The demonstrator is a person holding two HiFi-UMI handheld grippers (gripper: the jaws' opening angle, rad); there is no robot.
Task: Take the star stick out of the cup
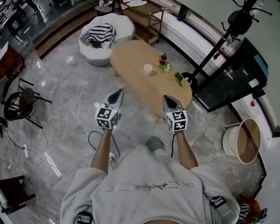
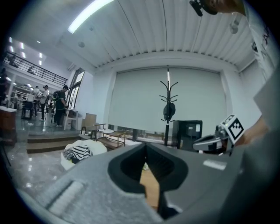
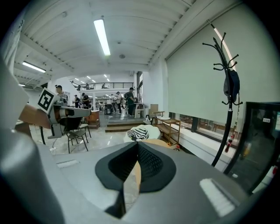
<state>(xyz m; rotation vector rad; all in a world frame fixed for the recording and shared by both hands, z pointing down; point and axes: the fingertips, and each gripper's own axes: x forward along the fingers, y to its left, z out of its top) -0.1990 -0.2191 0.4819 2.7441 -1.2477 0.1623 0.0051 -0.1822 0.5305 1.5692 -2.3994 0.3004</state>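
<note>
An oval wooden table (image 1: pixel 139 81) stands ahead of me on the marble floor. On it sits a small pale pink cup (image 1: pixel 148 69), with a little red bottle (image 1: pixel 163 57) and green bits (image 1: pixel 178 77) beside it. The star stick is too small to make out. My left gripper (image 1: pixel 118 93) hovers short of the table's near left edge, its jaws shut on nothing. My right gripper (image 1: pixel 167 98) hangs over the table's near end, also shut and empty. In the left gripper view the jaws (image 2: pixel 145 145) meet at the tips; the right gripper view shows the same (image 3: pixel 138 144).
A white pouf with a striped cloth (image 1: pixel 100 36) sits beyond the table, a wooden shelf (image 1: pixel 150 19) behind it. A coat rack (image 1: pixel 240 18) and a black cabinet (image 1: pixel 230 81) stand right of the table. A pale bin (image 1: pixel 244 140) and a chair (image 1: pixel 20 103) flank me.
</note>
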